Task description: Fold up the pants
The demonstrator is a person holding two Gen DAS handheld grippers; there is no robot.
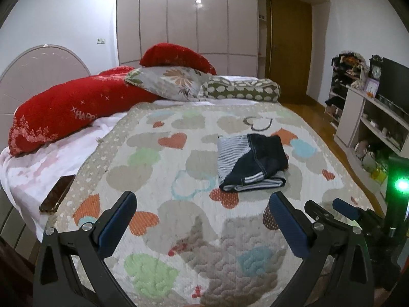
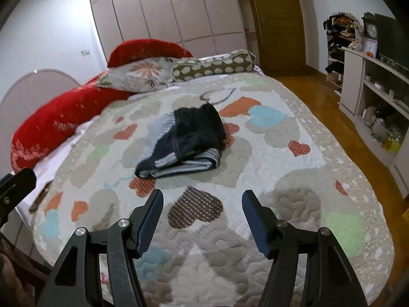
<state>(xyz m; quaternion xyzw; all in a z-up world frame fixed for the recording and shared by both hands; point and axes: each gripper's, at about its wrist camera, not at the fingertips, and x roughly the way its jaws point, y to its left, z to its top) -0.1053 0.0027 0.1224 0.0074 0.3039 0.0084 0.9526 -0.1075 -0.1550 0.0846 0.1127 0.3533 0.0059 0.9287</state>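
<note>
phone (image 1: 57, 194): dark slab at the left edge of the bed, lying on the white sheet just off the quilt; well apart from the garment.

left gripper (image 1: 202, 220): jaws spread wide, nothing between them; hangs above the quilt (image 1: 179, 230), short of the garment.

pants (image 1: 251, 163): dark denim with a striped lining, already a compact folded bundle lying flat on the quilt, ahead of the left gripper and off to its right. Long axis runs roughly away from the cameras, toward the pillows (fisheye bends it, so take that loosely).

right gripper (image 2: 202, 220): jaws likewise parted and empty, above the quilt. In its own view the pants (image 2: 181, 140) lie ahead and slightly left.

nearer arm: bundle sits between the two lines of reach; the right gripper looks a little nearer, though motion blur in its view makes this uncertain.

progress: folding looks largely done; judged, a last tidy or press may remain.
</note>
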